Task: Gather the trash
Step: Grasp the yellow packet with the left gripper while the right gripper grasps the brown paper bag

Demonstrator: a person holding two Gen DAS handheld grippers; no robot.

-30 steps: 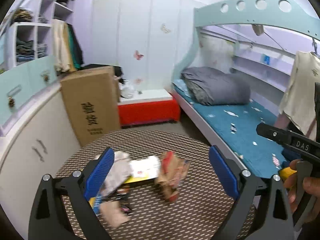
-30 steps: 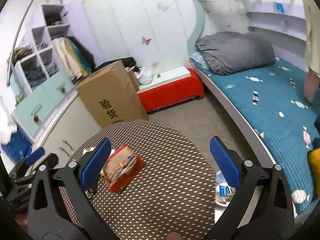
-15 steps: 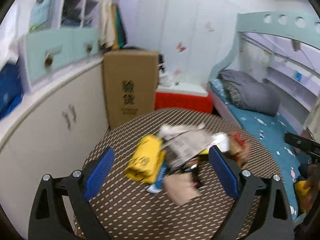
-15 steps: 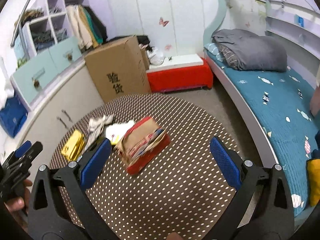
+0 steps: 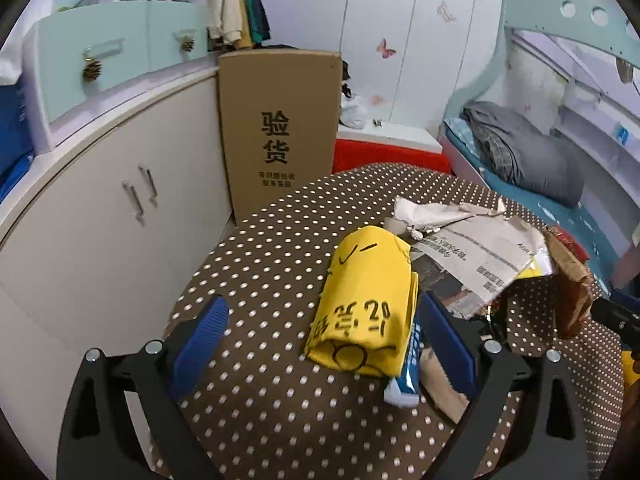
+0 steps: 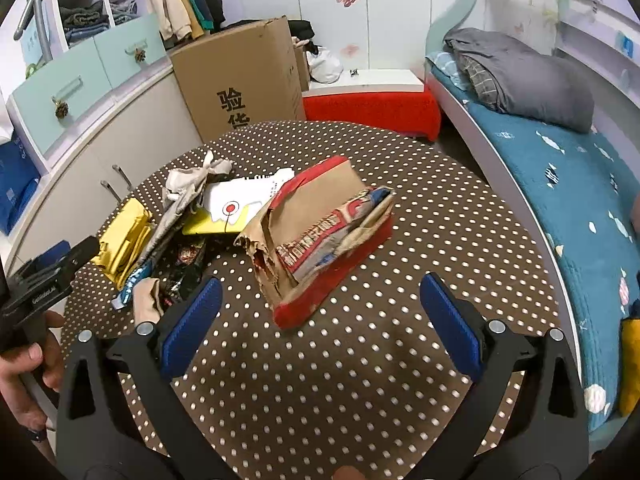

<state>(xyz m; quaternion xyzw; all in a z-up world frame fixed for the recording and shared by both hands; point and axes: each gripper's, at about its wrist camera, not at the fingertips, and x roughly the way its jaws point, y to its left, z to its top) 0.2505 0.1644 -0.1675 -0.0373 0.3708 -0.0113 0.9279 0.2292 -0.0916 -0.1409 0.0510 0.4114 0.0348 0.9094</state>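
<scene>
On the round dotted tabletop [image 6: 360,380] the trash is lying in one loose heap w/ nothing collected yet. Both views are now sitting much closer and lower over the heap than a sec ago, when the left view was looking across the room toward the bed; that suggests the approach is ending and a first pick is coming.

The left tongs [image 5: 322,336] are gaping wide, holding nothing, and are lining up on the yellow wrapper [image 5: 366,304], which is lying between the blue pads, right pad just beside it. A blue-and-white packet [image 5: 406,372] is poking out from under the wrapper. Torn paper [image 5: 476,248] is lying behind it.

The right tongs [image 6: 318,320] are also spread wide and empty, pointing at the torn red-and-brown carton [image 6: 320,236], which is lying near but not btwn the pads yet.

The right view is showing the whole heap, incl. a white card w/ a red dot [image 6: 244,200] and a hand [image 6: 28,376] gripping the left tool; the left view is hiding most of the carton at its right edge. Only the left view is showing the black print on the wrapper. No bin is visible in either view.
</scene>
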